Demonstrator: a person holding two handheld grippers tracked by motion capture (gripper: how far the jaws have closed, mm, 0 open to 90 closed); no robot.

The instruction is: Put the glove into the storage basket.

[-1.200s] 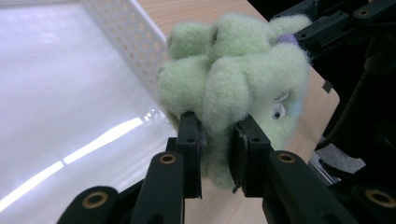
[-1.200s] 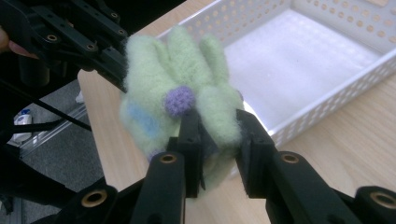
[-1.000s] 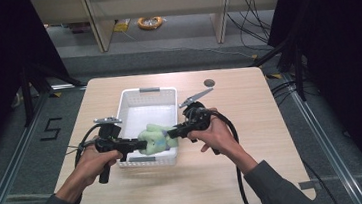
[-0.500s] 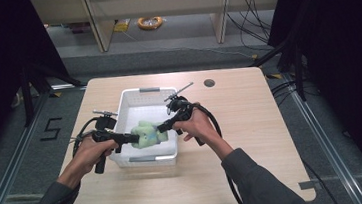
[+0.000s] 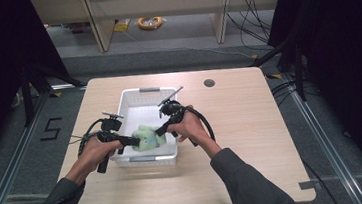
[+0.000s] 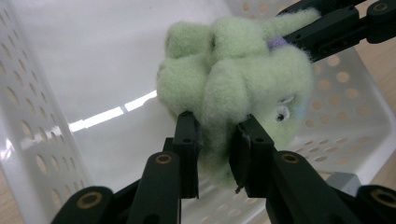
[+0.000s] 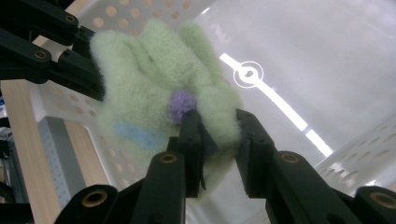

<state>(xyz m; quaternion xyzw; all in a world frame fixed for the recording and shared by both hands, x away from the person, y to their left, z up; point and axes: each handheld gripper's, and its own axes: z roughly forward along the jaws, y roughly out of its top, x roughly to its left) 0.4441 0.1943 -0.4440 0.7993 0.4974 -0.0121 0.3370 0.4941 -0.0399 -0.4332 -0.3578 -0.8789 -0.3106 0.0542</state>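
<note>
Both grippers, left (image 5: 131, 141) and right (image 5: 159, 130), have their jaws clamped on the green soft toy (image 5: 145, 136) inside the white basket (image 5: 140, 91), toward its 6 o'clock wall. Lower it evenly and release both together.

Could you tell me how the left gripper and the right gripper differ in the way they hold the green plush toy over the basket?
The left gripper pinches the green plush toy near its eye, while the right gripper pinches it beside a purple pompom. In the high view the left gripper comes in over the white basket's left wall, the right gripper over its right wall. Both are shut on the toy, holding it above the basket floor.
</note>
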